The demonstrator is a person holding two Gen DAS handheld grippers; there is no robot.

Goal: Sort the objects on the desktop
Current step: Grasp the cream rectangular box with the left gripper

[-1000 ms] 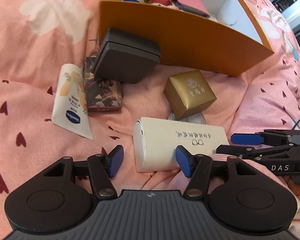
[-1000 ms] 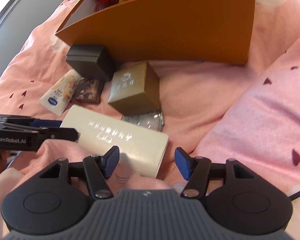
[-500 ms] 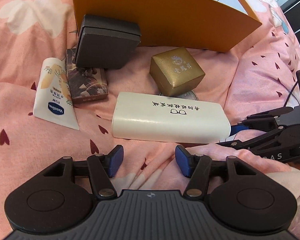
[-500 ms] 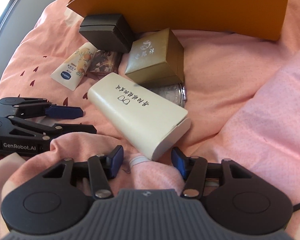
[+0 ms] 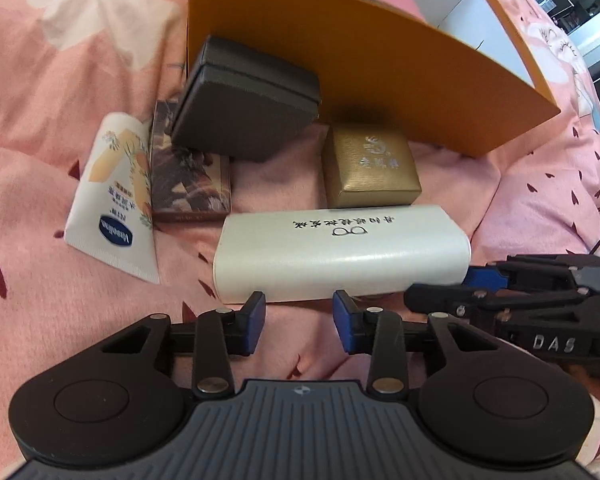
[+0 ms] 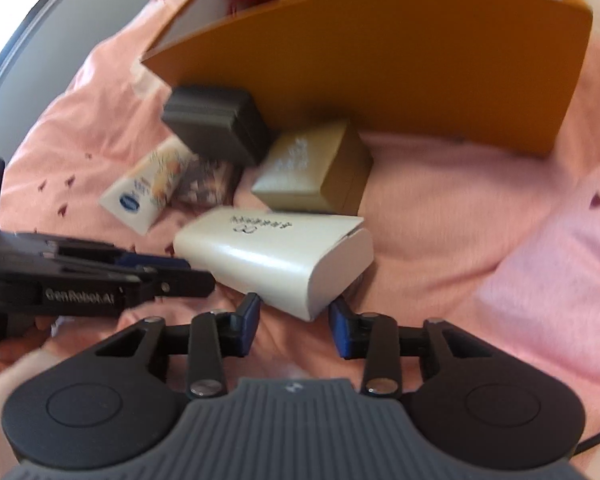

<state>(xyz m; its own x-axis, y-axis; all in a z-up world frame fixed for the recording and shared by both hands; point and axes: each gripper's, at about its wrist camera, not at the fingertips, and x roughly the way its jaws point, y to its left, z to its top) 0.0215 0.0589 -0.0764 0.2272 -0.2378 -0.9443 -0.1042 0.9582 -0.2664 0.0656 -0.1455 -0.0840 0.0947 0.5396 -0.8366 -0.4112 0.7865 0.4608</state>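
A long cream case [image 5: 340, 254] with black writing lies on the pink bedspread; it also shows in the right wrist view [image 6: 276, 256]. Behind it sit a gold box [image 5: 370, 166], a dark grey box [image 5: 246, 100], a patterned brown box [image 5: 190, 184] and a white Vaseline tube [image 5: 114, 204]. My left gripper [image 5: 299, 322] is open and empty just in front of the case's long side. My right gripper [image 6: 294, 324] is open and empty at the case's near right end. The right gripper also shows at the case's right end in the left wrist view [image 5: 512, 292].
A large orange box [image 5: 364, 64] with white inside stands open behind the objects and holds pink and red items. The soft pink bedspread [image 5: 40, 280] rises in a fold at the right [image 6: 540, 280]. The left gripper shows at the left in the right wrist view [image 6: 100, 280].
Both grippers have moved closer to the cream case, which now sits right at their fingertips. The gold box now hides the round silvery object behind the case.
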